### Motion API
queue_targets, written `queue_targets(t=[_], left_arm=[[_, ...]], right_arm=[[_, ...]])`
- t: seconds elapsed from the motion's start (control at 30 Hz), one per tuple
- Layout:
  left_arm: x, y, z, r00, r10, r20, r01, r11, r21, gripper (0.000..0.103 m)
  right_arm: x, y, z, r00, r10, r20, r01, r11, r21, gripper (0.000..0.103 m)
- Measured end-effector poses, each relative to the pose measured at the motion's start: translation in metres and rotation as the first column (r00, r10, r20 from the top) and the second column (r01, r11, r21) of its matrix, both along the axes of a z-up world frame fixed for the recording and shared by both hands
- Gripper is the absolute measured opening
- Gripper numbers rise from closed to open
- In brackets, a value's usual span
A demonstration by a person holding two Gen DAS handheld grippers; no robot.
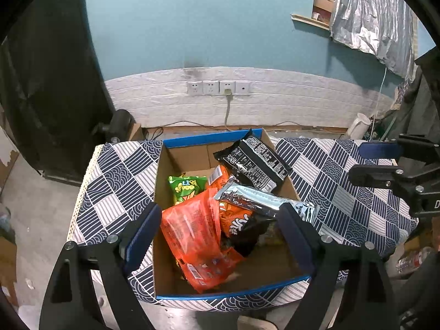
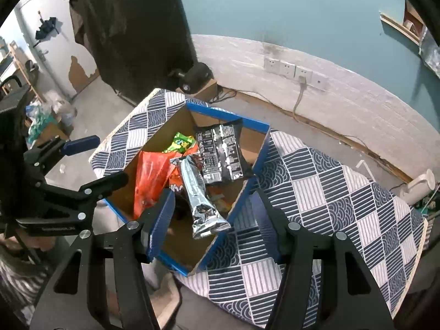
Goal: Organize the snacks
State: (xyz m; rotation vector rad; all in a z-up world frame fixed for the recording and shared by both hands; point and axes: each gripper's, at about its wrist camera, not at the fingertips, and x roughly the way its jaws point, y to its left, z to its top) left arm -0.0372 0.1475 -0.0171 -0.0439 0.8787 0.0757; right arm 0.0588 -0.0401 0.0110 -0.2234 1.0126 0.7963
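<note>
An open cardboard box with a blue rim sits on the patterned table. Inside lie an orange bag, a green bag, a black packet leaning on the far wall, and a silver packet on top. My left gripper hovers above the box, open wide and empty. My right gripper hangs open over the box's right corner, holding nothing.
A blue-and-white checked cloth covers the table right of the box. A white jug stands behind the table's far right. Wall sockets sit behind, and a water bottle lies on the floor.
</note>
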Motion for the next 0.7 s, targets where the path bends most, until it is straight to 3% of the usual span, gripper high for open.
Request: queue_targets(t=[0.7], left_arm=[[-0.001, -0.01, 0.009, 1.0, -0.009, 0.017, 0.008, 0.999, 0.047, 0.089]], right_arm=[[0.001, -0.01, 0.004, 1.0, -0.012, 0.021, 0.012, 1.0, -0.008, 0.062]])
